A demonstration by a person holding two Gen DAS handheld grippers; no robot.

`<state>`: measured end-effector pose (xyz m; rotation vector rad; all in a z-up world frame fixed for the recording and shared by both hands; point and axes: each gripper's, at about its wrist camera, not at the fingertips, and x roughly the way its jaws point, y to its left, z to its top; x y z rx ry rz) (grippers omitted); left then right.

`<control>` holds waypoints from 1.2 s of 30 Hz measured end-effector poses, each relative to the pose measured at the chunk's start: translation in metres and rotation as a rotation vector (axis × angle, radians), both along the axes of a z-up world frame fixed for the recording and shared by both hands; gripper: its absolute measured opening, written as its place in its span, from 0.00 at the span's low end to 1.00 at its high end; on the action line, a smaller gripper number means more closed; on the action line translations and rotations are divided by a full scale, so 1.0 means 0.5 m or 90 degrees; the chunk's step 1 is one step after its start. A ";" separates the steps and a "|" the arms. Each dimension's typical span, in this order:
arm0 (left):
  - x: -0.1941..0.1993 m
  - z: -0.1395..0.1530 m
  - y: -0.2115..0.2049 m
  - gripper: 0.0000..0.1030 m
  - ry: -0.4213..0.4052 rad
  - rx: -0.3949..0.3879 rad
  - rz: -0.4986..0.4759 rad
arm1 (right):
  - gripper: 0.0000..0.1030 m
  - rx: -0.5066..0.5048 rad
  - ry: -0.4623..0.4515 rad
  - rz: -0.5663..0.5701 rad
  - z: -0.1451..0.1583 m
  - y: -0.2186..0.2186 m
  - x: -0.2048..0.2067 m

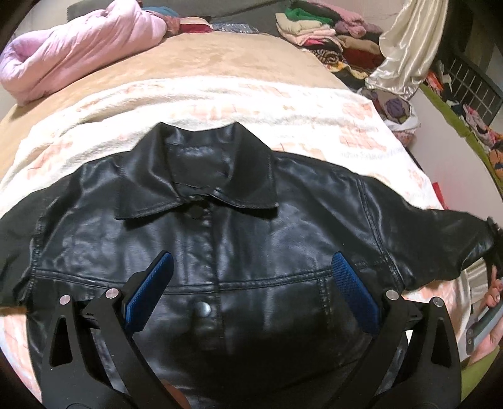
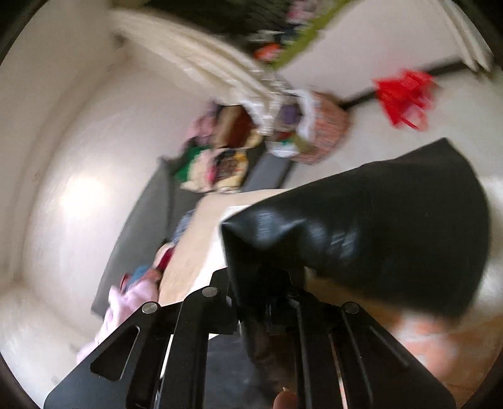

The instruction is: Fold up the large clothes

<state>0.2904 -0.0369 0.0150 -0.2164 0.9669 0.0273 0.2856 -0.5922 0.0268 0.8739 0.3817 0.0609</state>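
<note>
Lighting: bright, even indoor. My left view: sharp, soft glare on the black jacket (image 1: 220,220), fisheye bending at edges. My right view: heavily motion-blurred, wall glare patch, dark corners.

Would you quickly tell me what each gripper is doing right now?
Left gripper: open, above the black jacket.
Right gripper: shut on the jacket sleeve.

A home bedroom: a blanket-covered bed (image 1: 220,63), a pink duvet (image 1: 78,53), piled clothes (image 1: 320,28).

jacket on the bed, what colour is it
Glossy black, leather-look jacket; it shows best in the left wrist view.
</note>
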 end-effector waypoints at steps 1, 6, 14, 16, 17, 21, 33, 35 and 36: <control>-0.002 0.004 0.008 0.91 -0.002 -0.001 0.003 | 0.10 -0.018 -0.011 0.019 0.017 0.019 0.002; -0.016 0.032 0.060 0.91 -0.017 -0.017 0.016 | 0.10 -0.103 -0.066 0.129 0.101 0.134 0.004; -0.044 0.066 0.150 0.91 -0.051 -0.065 0.037 | 0.10 -0.231 -0.119 0.247 0.171 0.291 -0.009; -0.052 0.070 0.170 0.91 -0.054 -0.084 0.041 | 0.10 -0.268 -0.129 0.273 0.181 0.332 -0.016; -0.057 0.071 0.180 0.91 -0.056 -0.097 0.041 | 0.10 -0.282 -0.135 0.286 0.185 0.350 -0.016; -0.076 0.070 0.216 0.91 -0.060 -0.125 0.041 | 0.09 -0.341 -0.139 0.347 0.188 0.428 -0.023; -0.167 0.056 0.319 0.91 -0.129 -0.259 0.041 | 0.09 -0.474 -0.132 0.515 0.095 0.641 -0.086; -0.175 0.049 0.332 0.91 -0.137 -0.293 0.037 | 0.09 -0.500 -0.138 0.527 0.078 0.671 -0.101; -0.180 0.047 0.338 0.91 -0.143 -0.311 0.037 | 0.08 -0.510 -0.141 0.533 0.074 0.694 -0.105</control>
